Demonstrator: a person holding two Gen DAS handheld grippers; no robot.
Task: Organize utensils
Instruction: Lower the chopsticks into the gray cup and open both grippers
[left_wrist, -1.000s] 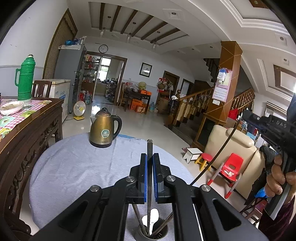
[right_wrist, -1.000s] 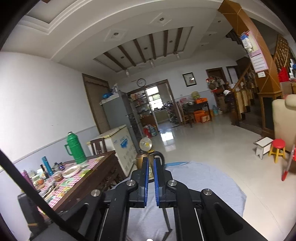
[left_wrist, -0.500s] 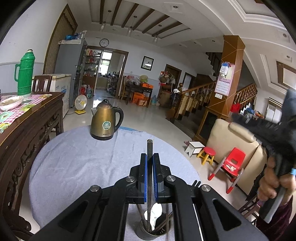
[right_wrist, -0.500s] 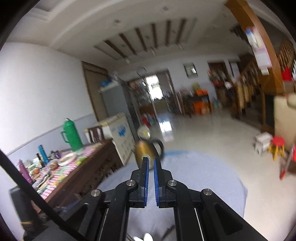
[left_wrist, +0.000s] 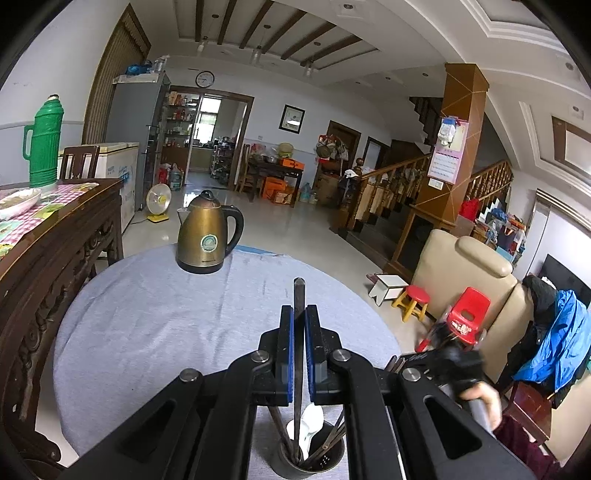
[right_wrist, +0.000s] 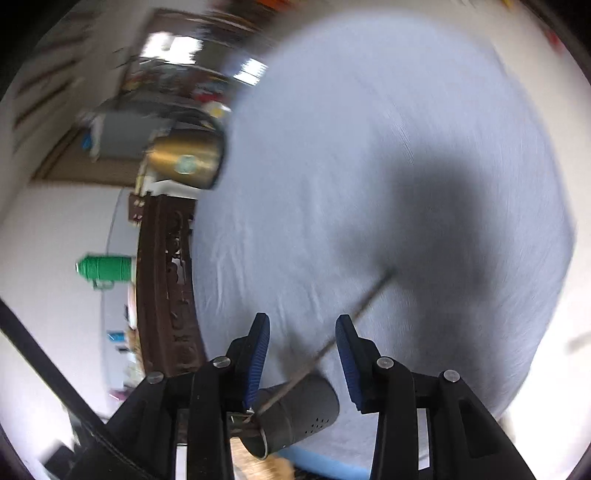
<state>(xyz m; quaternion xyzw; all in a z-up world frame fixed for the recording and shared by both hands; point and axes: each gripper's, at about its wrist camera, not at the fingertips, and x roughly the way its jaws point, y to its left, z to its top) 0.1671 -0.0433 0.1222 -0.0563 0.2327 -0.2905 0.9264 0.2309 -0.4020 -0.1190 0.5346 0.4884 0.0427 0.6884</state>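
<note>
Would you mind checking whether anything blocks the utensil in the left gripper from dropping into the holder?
Nothing visible does: the dark utensil clamped in the left gripper already reaches into the holder, beside the white spoon.

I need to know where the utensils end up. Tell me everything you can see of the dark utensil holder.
The utensil holder is a dark grey, metal-looking cylinder with small holes in its wall, open at the top. It stands on the grey tablecloth directly below the left tool. A white spoon and several dark sticks stand in it. The right wrist view is blurred, and shows the open right tool near it.
</note>
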